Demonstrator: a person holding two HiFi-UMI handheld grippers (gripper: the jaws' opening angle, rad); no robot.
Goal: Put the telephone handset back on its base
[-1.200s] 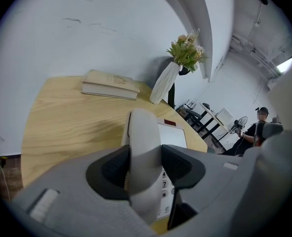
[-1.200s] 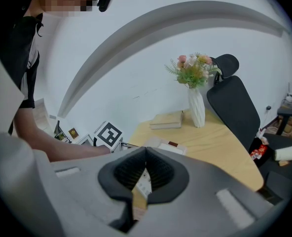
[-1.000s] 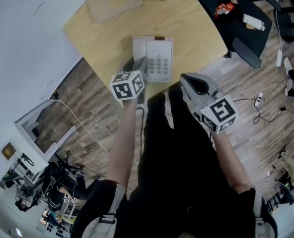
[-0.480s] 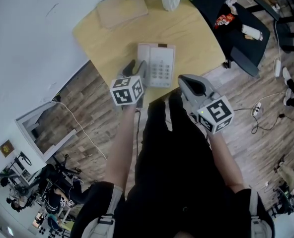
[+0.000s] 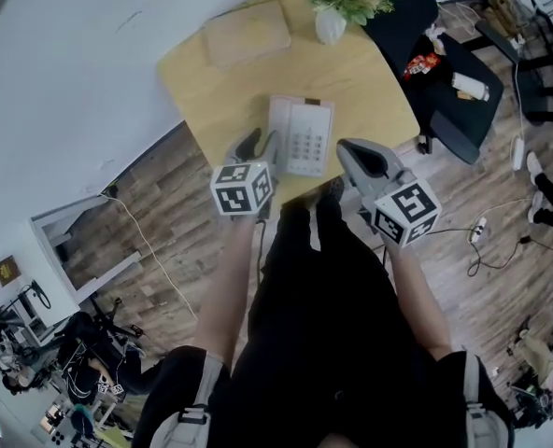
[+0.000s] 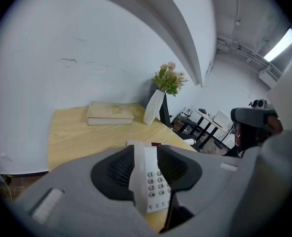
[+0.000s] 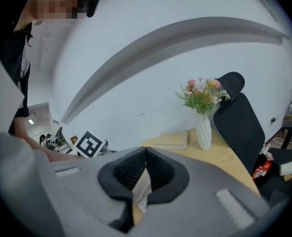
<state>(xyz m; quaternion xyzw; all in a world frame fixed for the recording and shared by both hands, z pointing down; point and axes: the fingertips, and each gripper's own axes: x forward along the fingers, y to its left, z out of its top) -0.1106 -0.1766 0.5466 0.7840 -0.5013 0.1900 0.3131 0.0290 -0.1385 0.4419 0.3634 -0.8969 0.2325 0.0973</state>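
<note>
A white telephone (image 5: pixel 304 138) with a grey keypad sits near the front edge of the wooden table (image 5: pixel 211 91). Its handset (image 5: pixel 280 124) lies along the left side of the base. My left gripper (image 5: pixel 256 144) hovers just short of that left side. Its jaws are closing with nothing between them; in the left gripper view the telephone (image 6: pixel 156 181) shows through the gap. My right gripper (image 5: pixel 356 152) hangs off the table's front edge to the right of the phone, its jaws touching at the tips and empty.
A tan book (image 5: pixel 247 31) lies at the back of the table, and a white vase of flowers (image 5: pixel 331 24) stands at the back right. A black office chair (image 5: pixel 445 54) is to the right. A white wall borders the table's left.
My left gripper has drawn back a little from the phone's left side and its jaws have narrowed. The right gripper has held its place beside the phone.
</note>
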